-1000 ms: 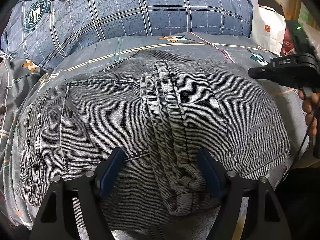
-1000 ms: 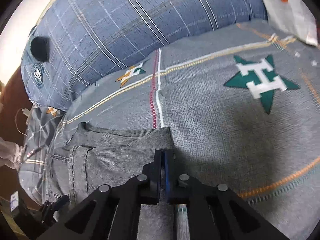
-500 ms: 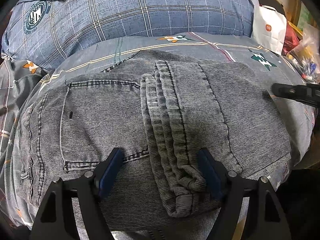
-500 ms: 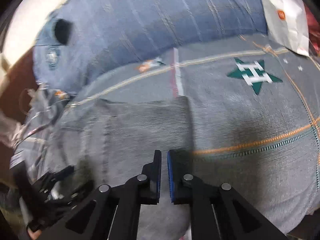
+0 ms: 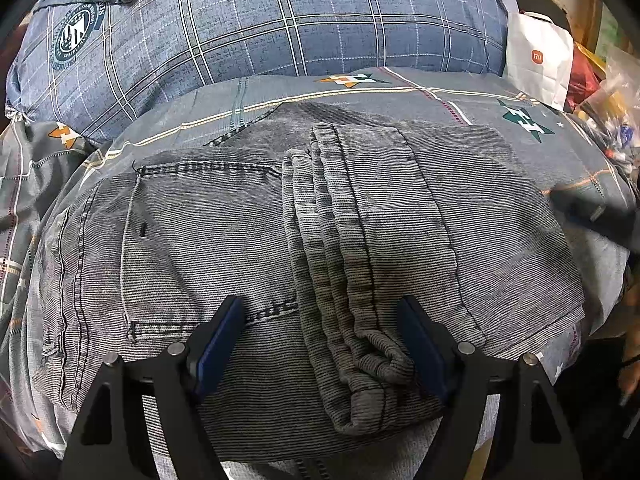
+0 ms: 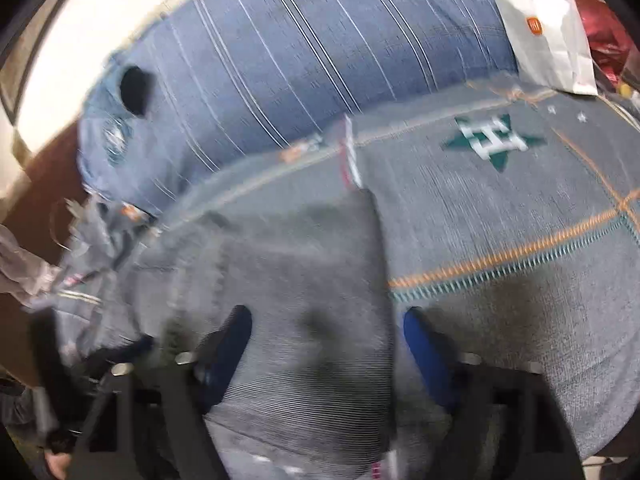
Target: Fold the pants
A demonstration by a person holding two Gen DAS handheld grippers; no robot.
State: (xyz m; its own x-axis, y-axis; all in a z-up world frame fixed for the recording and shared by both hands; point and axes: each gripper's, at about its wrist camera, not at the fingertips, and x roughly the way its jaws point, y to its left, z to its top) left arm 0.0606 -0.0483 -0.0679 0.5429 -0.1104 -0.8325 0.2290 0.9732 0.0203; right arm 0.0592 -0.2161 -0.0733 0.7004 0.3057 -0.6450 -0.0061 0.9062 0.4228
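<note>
One pair of pants [image 5: 248,248], grey denim, folded flat on the bedspread [image 5: 420,92] straight ahead of and under the left gripper [image 5: 320,344], jaws wide, nothing pinched, bunched hem roll between them. Right gripper [image 6: 326,354] also wide, jaws just opened, straddling the pants' side edge, gripping nothing. Likely soft but fairly heavy and thick, not slippery or fragile; best pinched at a stacked hem or folded edge so all layers come together.
</note>
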